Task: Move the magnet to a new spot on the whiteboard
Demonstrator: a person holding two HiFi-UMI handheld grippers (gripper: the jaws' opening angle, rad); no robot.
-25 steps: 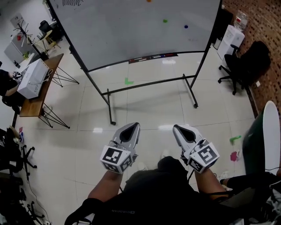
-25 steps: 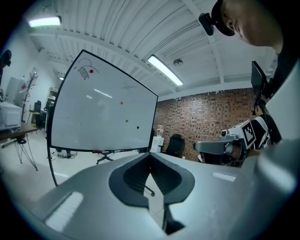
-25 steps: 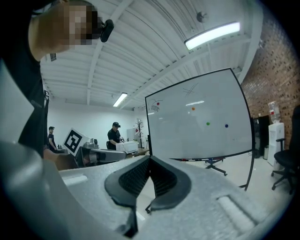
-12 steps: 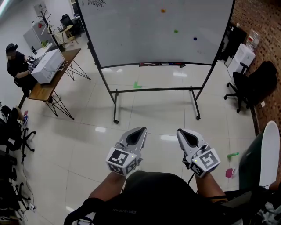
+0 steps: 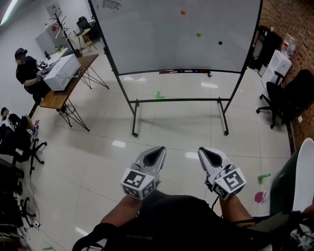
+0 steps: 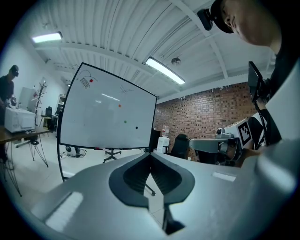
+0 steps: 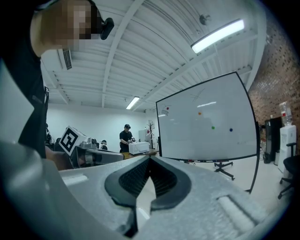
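Note:
A wheeled whiteboard [image 5: 171, 34] stands across the floor ahead of me. Three small round magnets sit on it: orange [image 5: 183, 12], green [image 5: 198, 35] and dark blue [image 5: 220, 42]. They also show as the orange magnet [image 7: 199, 113], green magnet [image 7: 213, 127] and blue magnet [image 7: 230, 130] in the right gripper view, and the board [image 6: 108, 115] in the left gripper view. My left gripper [image 5: 158, 151] and right gripper [image 5: 206, 152] are held side by side near my body, far from the board. Both are shut with their tips together and hold nothing.
A marker tray [image 5: 184, 71] runs along the board's lower edge. A wooden desk [image 5: 61, 93] with a white box stands at left, a person [image 5: 24, 68] beside it. Office chairs [image 5: 289, 98] and a brick wall are at right. Green tape [image 5: 159, 95] marks the tiled floor.
My view has shifted so the whiteboard sits more to the right and lower, and the person at the desk has come into view. Both grippers stay shut, held low.

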